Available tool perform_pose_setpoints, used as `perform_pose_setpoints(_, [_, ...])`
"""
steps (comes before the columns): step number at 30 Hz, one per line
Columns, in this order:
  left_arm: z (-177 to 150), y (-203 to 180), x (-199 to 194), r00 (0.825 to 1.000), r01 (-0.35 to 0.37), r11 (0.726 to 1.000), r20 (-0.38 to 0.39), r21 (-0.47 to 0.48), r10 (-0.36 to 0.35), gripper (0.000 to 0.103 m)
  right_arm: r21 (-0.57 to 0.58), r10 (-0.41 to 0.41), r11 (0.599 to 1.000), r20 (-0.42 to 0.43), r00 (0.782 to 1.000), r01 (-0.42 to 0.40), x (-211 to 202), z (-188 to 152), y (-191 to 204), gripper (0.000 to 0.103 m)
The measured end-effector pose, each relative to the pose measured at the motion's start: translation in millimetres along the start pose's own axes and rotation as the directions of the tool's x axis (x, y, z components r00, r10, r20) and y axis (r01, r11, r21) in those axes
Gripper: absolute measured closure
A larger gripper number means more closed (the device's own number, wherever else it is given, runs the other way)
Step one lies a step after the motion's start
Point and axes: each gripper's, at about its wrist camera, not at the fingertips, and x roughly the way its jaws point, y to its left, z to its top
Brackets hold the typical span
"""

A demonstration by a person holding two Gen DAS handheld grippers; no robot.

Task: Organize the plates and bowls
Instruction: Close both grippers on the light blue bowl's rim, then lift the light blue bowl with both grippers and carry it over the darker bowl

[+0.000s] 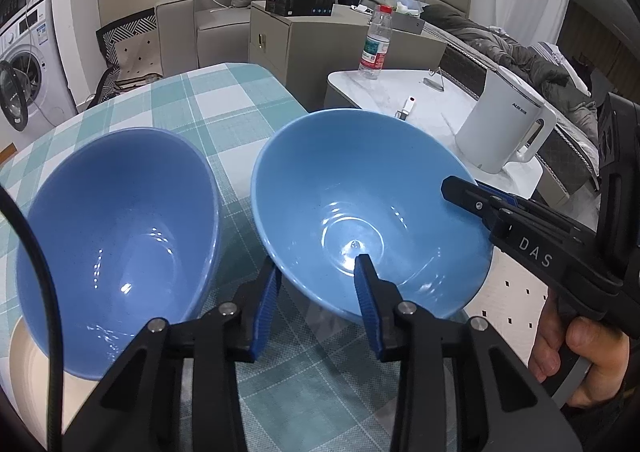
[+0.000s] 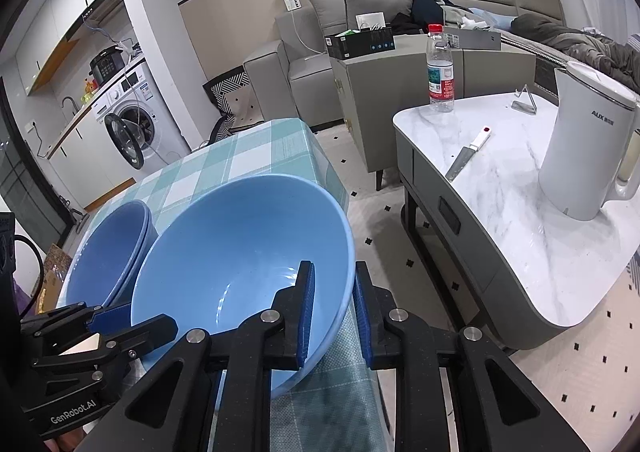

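A light blue bowl point(image 1: 360, 208) point(image 2: 240, 252) is tilted at the right edge of the checkered table point(image 1: 224, 100). My right gripper point(image 2: 332, 316) is shut on its right rim, one finger inside, one outside; it also shows in the left wrist view point(image 1: 472, 196). My left gripper point(image 1: 316, 300) straddles the bowl's near rim with jaws apart, one finger inside, one outside. A darker blue bowl point(image 1: 116, 244) point(image 2: 108, 248), apparently two nested, sits to the left. A cream plate point(image 1: 28, 372) lies under its near side.
A white marble side table point(image 2: 520, 212) stands to the right with a white kettle point(image 2: 588, 140), a knife point(image 2: 468, 156) and a water bottle point(image 2: 440, 68). Beyond are a grey cabinet point(image 2: 380, 92), a sofa and a washing machine point(image 2: 132, 124).
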Motion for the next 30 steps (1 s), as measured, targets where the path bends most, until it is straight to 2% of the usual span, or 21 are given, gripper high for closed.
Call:
perform_pose_setpoints(12, [-1,-1,-1,1.000,-0.012,1.000,0.006,0.013,0.012,0.067,-0.013,-0.006,1.000,0.021,1.000,0.006,-8,3,2,0.083])
perform_pose_setpoints(30, [4,1,-36,0.994,-0.037,0.999,0.104,0.027,0.034,0.067,-0.054,-0.001,0.998,0.112,0.994,0.007,-40,9,22,0.083])
